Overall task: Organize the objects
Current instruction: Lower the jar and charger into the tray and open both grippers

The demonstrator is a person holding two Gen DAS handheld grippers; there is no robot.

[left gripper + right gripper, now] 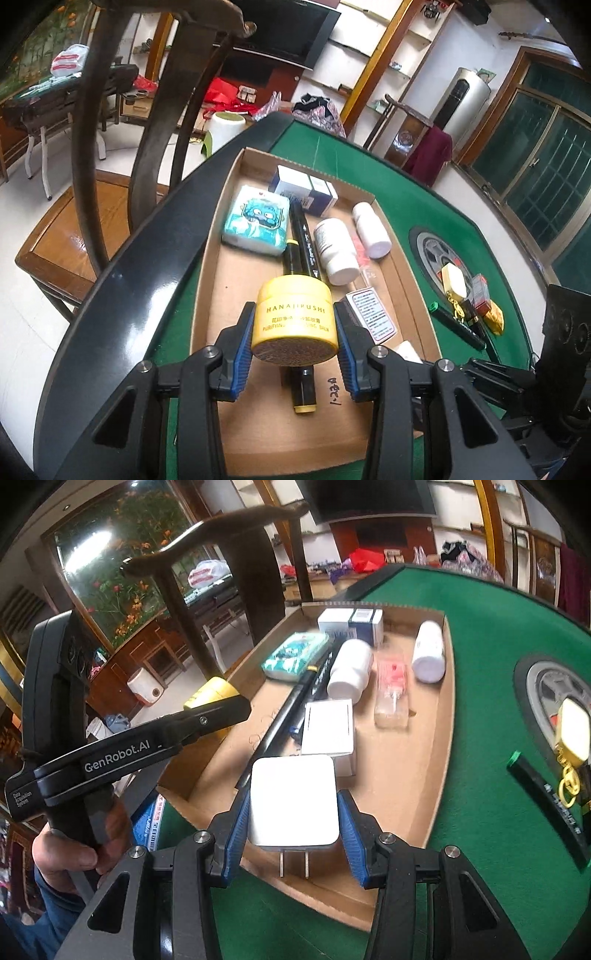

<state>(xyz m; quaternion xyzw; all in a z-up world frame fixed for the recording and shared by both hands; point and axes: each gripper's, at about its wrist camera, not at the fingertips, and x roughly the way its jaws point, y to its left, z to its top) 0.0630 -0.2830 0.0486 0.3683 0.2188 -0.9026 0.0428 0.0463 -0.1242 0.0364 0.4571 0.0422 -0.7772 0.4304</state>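
- left gripper point(295, 334) clamped on round yellow plastic balm jar point(295, 317), blue pads on both sides, jar held above shallow brown cardboard tray point(236, 295)
- right gripper point(293, 812) gripping square white plug-in charger point(293, 799), prongs pointing back toward camera, over tray's near edge
- tray sits on green felt table point(480, 609)
- in tray: teal cartoon tissue pack point(256, 225), blue-white carton point(303, 188), two white pill bottles point(336, 251), black marker pens point(303, 240), small white flat box point(328, 731)
- black pen with green cap point(546, 801) and gold keychain point(572, 734) on felt, outside tray
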